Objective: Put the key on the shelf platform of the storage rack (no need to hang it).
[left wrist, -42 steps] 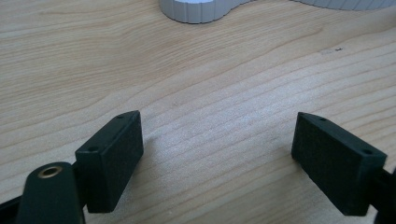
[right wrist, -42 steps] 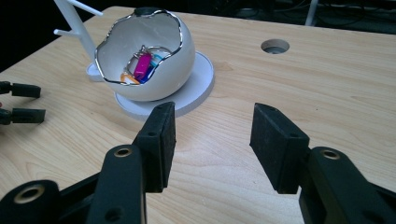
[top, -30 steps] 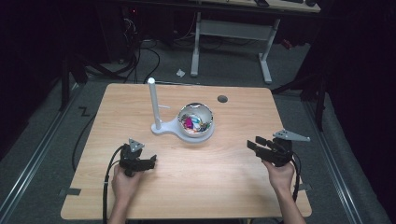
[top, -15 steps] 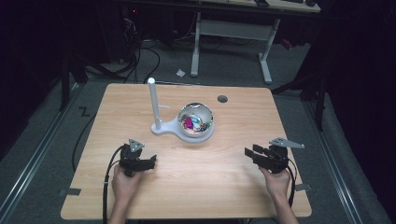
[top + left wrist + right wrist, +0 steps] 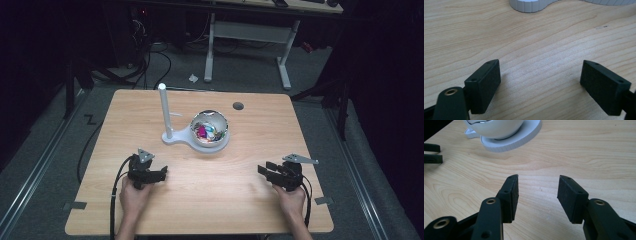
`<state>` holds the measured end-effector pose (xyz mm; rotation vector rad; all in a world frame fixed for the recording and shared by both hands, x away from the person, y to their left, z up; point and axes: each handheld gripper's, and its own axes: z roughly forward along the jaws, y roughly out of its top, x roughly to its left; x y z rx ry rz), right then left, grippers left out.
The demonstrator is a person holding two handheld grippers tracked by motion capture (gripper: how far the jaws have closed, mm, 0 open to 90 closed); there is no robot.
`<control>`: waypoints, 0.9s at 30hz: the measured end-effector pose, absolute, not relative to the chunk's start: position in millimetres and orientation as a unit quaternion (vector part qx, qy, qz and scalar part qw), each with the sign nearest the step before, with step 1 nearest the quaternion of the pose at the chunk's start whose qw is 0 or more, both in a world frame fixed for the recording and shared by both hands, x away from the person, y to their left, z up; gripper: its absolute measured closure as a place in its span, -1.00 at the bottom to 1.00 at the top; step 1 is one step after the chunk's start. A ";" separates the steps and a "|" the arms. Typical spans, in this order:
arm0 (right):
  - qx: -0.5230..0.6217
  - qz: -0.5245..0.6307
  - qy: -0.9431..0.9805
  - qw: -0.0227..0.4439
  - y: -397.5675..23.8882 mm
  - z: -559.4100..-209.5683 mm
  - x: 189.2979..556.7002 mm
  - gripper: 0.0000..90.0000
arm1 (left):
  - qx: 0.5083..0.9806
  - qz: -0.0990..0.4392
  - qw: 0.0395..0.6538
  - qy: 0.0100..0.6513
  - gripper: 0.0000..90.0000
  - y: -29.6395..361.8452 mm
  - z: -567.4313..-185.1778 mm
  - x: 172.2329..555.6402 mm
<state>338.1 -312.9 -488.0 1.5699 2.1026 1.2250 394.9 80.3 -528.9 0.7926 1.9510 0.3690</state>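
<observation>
A white bowl (image 5: 210, 130) holding several colourful small items sits on a white stand (image 5: 181, 138) with an upright white post (image 5: 163, 107), mid-table. My left gripper (image 5: 161, 174) rests low on the wood at the front left, open, nothing between its jaws (image 5: 540, 80). My right gripper (image 5: 264, 170) lies at the front right, open and empty (image 5: 537, 192), pointing toward the bowl (image 5: 495, 127) and the stand's base (image 5: 524, 136). The stand's base edge (image 5: 530, 5) shows at the top of the left gripper view.
The wooden table (image 5: 250, 200) has a round dark hole (image 5: 238, 106) near its back edge. Cables trail off the left side onto the floor. A second table's white legs (image 5: 285, 60) stand behind. The left gripper's jaws (image 5: 431, 153) show at the left of the right gripper view.
My right gripper has come down and inward from the right edge toward the front of the table. The left gripper and the bowl have not moved.
</observation>
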 end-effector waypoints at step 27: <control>0.503 0.317 0.777 0.207 -281.8 -518.0 331.8 -0.06 | 0.325 0.152 0.481 0.800 -0.62 80.3 -528.9 394.9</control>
